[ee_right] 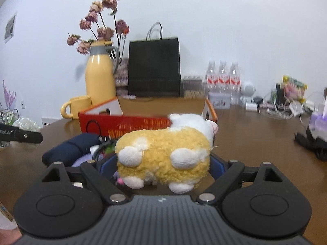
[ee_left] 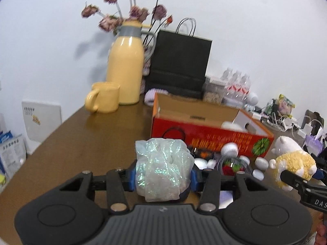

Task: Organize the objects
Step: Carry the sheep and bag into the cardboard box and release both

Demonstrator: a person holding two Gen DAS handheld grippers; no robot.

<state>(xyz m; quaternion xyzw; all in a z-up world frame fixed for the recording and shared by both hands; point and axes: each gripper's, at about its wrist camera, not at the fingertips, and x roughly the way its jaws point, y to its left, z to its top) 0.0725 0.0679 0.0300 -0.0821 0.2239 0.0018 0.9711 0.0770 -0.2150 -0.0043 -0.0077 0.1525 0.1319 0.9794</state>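
Now the left tool (ee_left: 162,180) was squeezing a shiny see-through pouch (ee_left: 163,169) between its blue pads, and the pouch stood up tall in the grip. The right tool (ee_right: 163,163) was closed on a fluffy yellow and white toy sheep (ee_right: 165,153). The sheep lay sideways across that tool, with its white head to the right and its long body running from left to right.

The red box (ee_left: 210,137) with the open top sat on the brown worktop (ee_left: 98,138), just ahead of both tools. From the left tool it lay ahead and a bit to the right. From the right tool it lay straight ahead, so I think the sheep had the shorter trip. The box was long from side to side, and its near wall was low, so each thing would need to go up and over that wall.

A heap of small things lay between the tools and the box: white round balls (ee_left: 230,149), a strawberry toy (ee_left: 232,167) and a dark blue roll (ee_right: 71,149). The tools should pass over these, not through them.

Behind the box stood a yellow jug (ee_left: 125,67), a yellow mug (ee_left: 104,100) and a black paper bag (ee_left: 179,61), close to its back edge. Inside the box there was still bare room on the left side
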